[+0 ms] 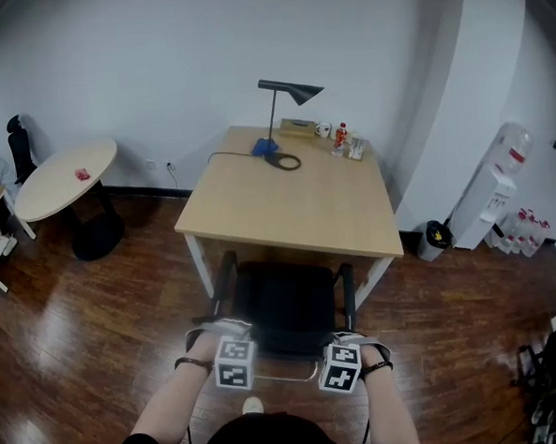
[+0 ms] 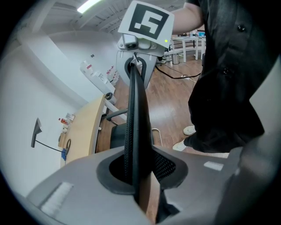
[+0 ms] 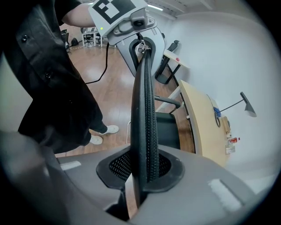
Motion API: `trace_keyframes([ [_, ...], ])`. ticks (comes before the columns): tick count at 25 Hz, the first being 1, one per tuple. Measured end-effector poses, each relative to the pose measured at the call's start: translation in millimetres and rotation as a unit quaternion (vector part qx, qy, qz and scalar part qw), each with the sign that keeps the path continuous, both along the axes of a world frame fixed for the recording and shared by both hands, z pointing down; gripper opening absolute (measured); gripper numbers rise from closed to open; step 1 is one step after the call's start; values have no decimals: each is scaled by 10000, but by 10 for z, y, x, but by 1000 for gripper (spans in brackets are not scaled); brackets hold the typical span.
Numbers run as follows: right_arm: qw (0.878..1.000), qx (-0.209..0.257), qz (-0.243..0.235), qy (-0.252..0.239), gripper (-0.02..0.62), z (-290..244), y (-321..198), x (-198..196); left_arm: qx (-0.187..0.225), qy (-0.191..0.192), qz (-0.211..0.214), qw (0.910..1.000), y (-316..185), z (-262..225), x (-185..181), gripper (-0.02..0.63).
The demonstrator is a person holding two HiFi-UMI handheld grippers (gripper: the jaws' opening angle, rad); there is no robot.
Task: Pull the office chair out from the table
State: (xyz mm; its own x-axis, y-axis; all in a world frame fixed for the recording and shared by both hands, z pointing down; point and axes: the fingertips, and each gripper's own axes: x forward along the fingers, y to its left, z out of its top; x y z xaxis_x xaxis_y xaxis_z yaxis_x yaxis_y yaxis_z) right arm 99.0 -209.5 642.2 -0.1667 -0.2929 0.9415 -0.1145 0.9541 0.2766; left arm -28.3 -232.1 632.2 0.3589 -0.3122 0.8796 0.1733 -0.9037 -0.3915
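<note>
Seen from above, a small round table [image 1: 68,175] stands at the far left on a dark, glossy wooden floor [image 1: 97,340], well apart from the work area. In the lower middle, the person's two forearms reach forward, each holding a gripper topped with a cube of square markers. The left gripper [image 1: 227,340] is clamped on the left part of the top edge of the office chair's backrest [image 1: 284,349]; its own view shows both jaws pressed against the thin black mesh edge [image 2: 135,118], which runs away edge-on toward the other gripper. The black office chair [image 1: 285,305] faces the table [image 1: 296,206] with its back to the person. Its seat sits close against the table's near edge, with an armrest on each side just in front of that edge. The table is a light wooden rectangle, and at its far end are a dark lamp [image 1: 287,96] with a cable loop, a mug [image 1: 323,129] and small bottles [image 1: 341,137]. The right gripper [image 1: 345,342] grips the right part of the same top edge, jaws closed onto the mesh as its own view shows [image 3: 145,110]. Further right, a black bin [image 1: 433,240] stands beside a white water dispenser [image 1: 488,194] against the wall.
</note>
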Motion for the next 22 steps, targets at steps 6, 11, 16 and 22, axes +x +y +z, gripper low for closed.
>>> trace_keyframes([
  [6,9999,-63,-82,9,72,6,253,2,-27,-2,-93,10000,265,10,-1,89],
  [11,9998,-132,-130,44,72,-23,445,-27,-143,-25,-184,9997,445,-17,-29,95],
  [16,9998,-82,-172,45,71,1,641,-48,-75,-23,-228,9997,631,18,-57,97],
  [22,9998,-22,-220,22,67,-6,878,-90,-90,-36,-220,9997,864,7,-95,98],
])
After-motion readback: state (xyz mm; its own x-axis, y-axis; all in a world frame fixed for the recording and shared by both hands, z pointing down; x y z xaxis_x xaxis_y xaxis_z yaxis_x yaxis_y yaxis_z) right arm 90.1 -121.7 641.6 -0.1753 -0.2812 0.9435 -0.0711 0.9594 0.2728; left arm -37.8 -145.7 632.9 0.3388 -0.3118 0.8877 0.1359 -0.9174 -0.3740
